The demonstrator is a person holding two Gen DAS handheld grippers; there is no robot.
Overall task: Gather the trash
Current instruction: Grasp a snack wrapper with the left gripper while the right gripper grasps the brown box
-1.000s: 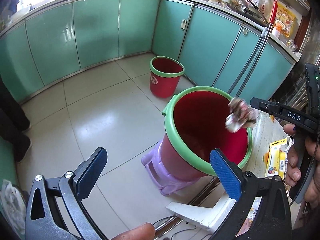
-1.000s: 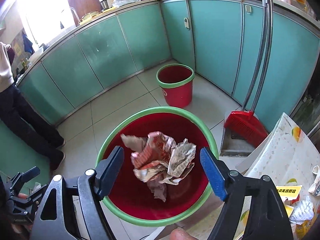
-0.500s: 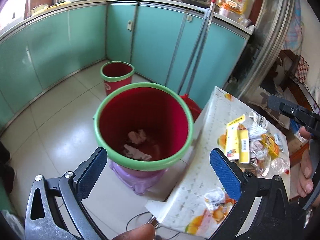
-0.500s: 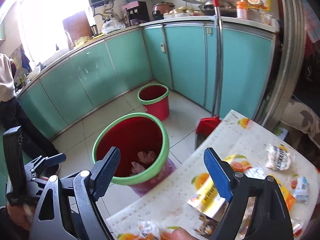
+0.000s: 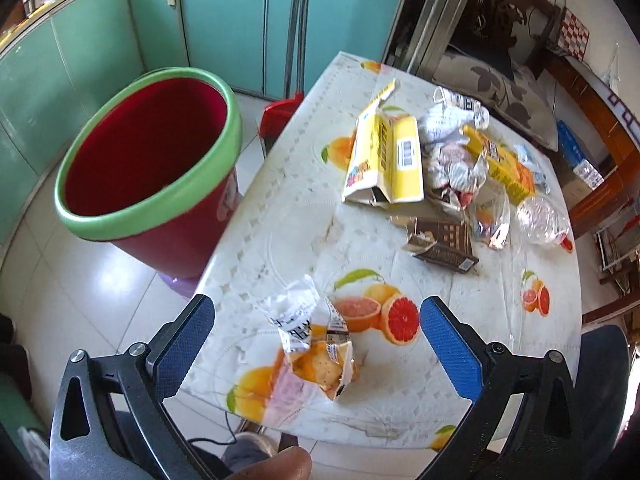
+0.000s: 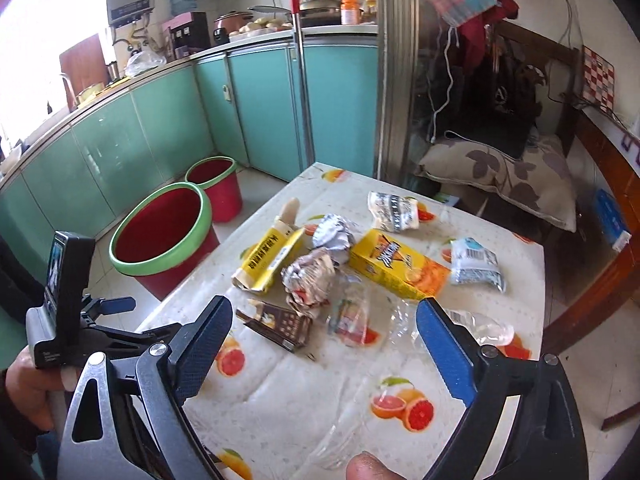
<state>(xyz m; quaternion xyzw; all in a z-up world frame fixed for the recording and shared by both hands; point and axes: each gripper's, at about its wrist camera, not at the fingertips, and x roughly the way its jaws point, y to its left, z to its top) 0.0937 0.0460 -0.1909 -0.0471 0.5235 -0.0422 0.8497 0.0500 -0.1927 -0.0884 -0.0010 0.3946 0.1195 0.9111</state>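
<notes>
A red bin with a green rim (image 5: pixel 148 160) stands on a purple stool left of the table (image 5: pixel 360 264); it also shows in the right wrist view (image 6: pixel 160 240). My left gripper (image 5: pixel 316 340) is open and empty above a torn snack wrapper (image 5: pixel 316 352) at the table's near edge. My right gripper (image 6: pixel 324 344) is open and empty above the trash pile: a yellow carton (image 6: pixel 268 260), crumpled wrappers (image 6: pixel 308 280), a brown box (image 6: pixel 280 324), a yellow-orange box (image 6: pixel 396 268) and clear plastic (image 6: pixel 472 324).
A second red bin (image 6: pixel 218 188) stands on the floor by the teal cabinets (image 6: pixel 160 128). A red broom and dustpan (image 5: pixel 280 112) lean beside the table. A cushion (image 6: pixel 500 176) lies behind the table. The left gripper's body (image 6: pixel 72 320) shows at left.
Both grippers swung right from over the bin to over the table. The crumpled paper, in the air over the bin a second ago, lay inside it half a second ago.
</notes>
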